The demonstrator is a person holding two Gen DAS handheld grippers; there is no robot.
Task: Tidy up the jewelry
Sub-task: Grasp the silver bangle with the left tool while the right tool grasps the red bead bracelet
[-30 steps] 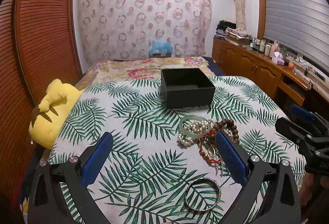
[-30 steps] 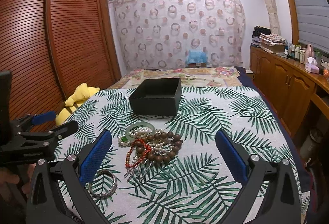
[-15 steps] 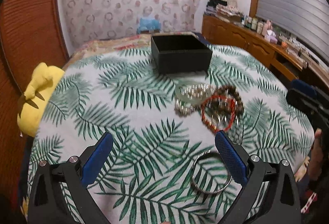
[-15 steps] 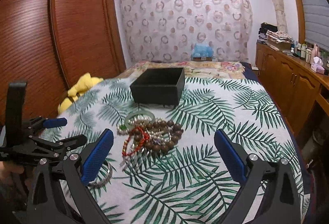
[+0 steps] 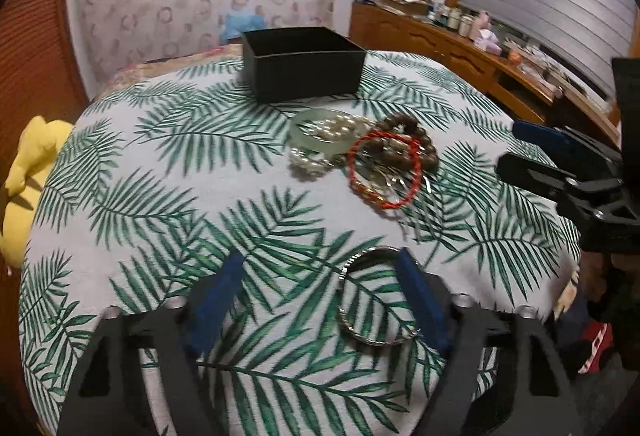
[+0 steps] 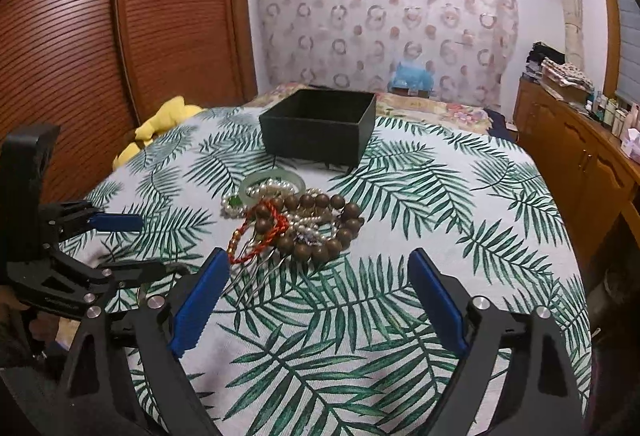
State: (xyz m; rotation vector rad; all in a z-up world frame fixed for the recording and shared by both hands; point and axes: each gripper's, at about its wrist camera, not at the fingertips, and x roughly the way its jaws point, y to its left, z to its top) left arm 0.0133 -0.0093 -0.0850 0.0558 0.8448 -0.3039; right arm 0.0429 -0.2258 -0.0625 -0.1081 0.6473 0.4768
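Note:
A silver bangle (image 5: 343, 318) lies flat on the leaf-print cloth (image 5: 160, 196). My left gripper (image 5: 319, 256) hangs low over it with its jaws closing. The bangle's left rim is between the fingers, its right side hidden behind the right finger, and no pad presses on it. Beyond lies a pile: a jade bangle (image 5: 304, 132), pearls (image 5: 316, 164), a red cord bracelet (image 5: 384, 172) and brown wooden beads (image 6: 320, 248). An open black box (image 6: 320, 128) stands behind the pile. My right gripper (image 6: 318, 256) is just short of the pile, jaws closing slightly with nothing between them.
A yellow plush toy (image 5: 28, 172) lies off the table's left edge. A wooden sideboard (image 5: 440, 36) with bottles runs along the right wall. Slatted wardrobe doors (image 6: 120, 36) stand on the left. The left gripper's body (image 6: 80, 268) sits at the left of the right wrist view.
Both grippers have sunk and tipped down toward the table. The left jaws have narrowed over the silver bangle. The right jaws have narrowed a little.

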